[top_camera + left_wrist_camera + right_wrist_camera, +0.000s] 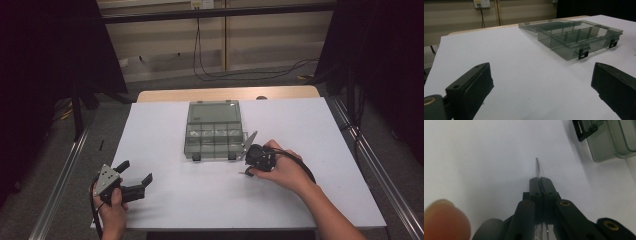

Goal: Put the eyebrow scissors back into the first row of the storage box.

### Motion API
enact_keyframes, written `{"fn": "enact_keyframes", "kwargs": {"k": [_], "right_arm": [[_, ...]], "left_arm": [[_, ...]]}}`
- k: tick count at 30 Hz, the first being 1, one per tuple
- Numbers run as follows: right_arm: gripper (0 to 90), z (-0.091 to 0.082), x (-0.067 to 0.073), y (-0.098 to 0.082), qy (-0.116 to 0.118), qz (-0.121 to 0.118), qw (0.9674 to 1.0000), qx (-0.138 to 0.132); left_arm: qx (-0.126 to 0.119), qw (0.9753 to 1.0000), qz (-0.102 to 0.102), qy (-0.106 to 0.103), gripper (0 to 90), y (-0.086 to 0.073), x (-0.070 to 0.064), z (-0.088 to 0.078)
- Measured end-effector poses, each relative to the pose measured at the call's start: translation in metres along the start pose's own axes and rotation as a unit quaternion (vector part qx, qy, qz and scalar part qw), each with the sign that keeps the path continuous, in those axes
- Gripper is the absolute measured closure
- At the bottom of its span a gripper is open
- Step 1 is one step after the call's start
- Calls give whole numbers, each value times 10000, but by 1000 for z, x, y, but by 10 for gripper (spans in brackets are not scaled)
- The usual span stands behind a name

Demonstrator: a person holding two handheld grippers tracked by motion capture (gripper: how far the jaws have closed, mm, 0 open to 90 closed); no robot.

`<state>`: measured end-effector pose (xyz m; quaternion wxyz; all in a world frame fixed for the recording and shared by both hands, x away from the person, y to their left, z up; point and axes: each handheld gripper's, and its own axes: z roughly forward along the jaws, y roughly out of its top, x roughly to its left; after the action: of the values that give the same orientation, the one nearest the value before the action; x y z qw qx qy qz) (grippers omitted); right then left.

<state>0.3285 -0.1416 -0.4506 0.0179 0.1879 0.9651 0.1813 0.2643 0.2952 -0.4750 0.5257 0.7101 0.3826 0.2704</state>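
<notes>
A smoky clear compartment box (214, 136) lies open mid-table, its lid (214, 111) folded back flat and two black latches at its front. My right gripper (247, 171) sits just off the box's front right corner, shut on a thin clear plastic strip (538, 167) that pokes out past its tips (540, 180). The box corner (609, 142) is at that view's upper right. My left gripper (135, 171) rests near the table's front left, open, nothing between its jaws (541, 70). The box (576, 37) lies ahead to its right.
A white sheet (300, 125) covers the table, with a wooden edge (225, 93) at the back. Metal rails (65, 170) run along both sides. Cables (240, 75) trail on the floor behind. A fingertip (446, 220) shows in the right gripper view.
</notes>
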Motion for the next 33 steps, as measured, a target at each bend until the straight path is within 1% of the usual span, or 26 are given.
{"fn": "enact_keyframes", "kwargs": {"k": [1, 2, 3, 4, 5, 6, 8, 9, 10, 11, 12, 13, 14, 16, 19, 20, 23, 24, 29, 30, 33], "right_arm": [[891, -1, 0, 0, -21, 22, 10000, -23], [891, -3, 1, 0, -42, 135, 9999, -28], [891, -3, -2, 0, -39, -18, 9999, -104], [891, -5, -2, 0, -47, 84, 9999, -123], [891, -5, -2, 0, -47, 84, 9999, -123], [891, -6, -3, 0, -45, 53, 9999, -155], [891, -10, -5, 1, -81, 86, 9996, -251], [891, -11, -6, 2, -73, 87, 9995, -290], [891, -13, -7, 2, -68, 100, 9994, -329], [891, -14, -8, 3, -66, 68, 9992, -383], [891, -15, -9, 4, -85, 95, 9991, -404], [891, -16, -10, 5, -61, 120, 9989, -453], [891, -17, -12, 6, -66, 74, 9989, -467], [891, -18, -12, 7, -56, 119, 9988, -482], [892, -21, -15, 11, -79, 85, 9986, -509], [892, -23, -17, 13, -76, 129, 9983, -569], [892, -26, -20, 18, -90, 134, 9979, -625], [892, -27, -21, 19, -113, 110, 9978, -644], [892, -32, -24, 26, -160, 134, 9974, -694], [892, -34, -27, 29, -169, 69, 9970, -757], [892, -36, -29, 34, -192, 92, 9968, -766]], "left_arm": [[0, 10000, 2, -2, 34, 0, 0, 0], [0, 10000, 2, -2, 34, 0, 0, 0], [0, 10000, 5, -5, 34, 0, 0, 0], [-2, 10000, 2, -7, 34, 0, 0, 0], [-6, 10000, -16, 1, 34, 0, 0, 0], [-6, 10000, 11, -8, 34, 0, 0, 0], [-32, 10000, -14, 13, 34, 0, 0, 0], [-6, 10000, 20, 6, 34, 0, 0, 0], [-7, 10000, -13, 3, 34, 0, -1, 0], [2, 10000, 8, 2, 34, 0, 0, 0], [0, 10000, 26, 6, 34, 0, 0, 0], [-24, 10000, -33, 2, 34, 0, -1, 0], [-32, 10000, -14, 11, 34, 0, 0, 0], [-37, 10000, -28, 7, 34, 0, 0, 0], [-33, 10000, -21, 2, 34, 0, 0, 0], [-31, 10000, -20, 5, 34, 0, 0, 0], [-42, 10000, -8, -25, 34, 0, 0, 0], [-42, 10000, -8, -25, 34, 0, 0, 0], [-48, 10000, -12, -30, 34, 0, 0, 0], [-47, 10000, -12, -31, 34, 0, 0, 0], [-54, 10000, -13, -40, 34, 0, 0, -1]]}}
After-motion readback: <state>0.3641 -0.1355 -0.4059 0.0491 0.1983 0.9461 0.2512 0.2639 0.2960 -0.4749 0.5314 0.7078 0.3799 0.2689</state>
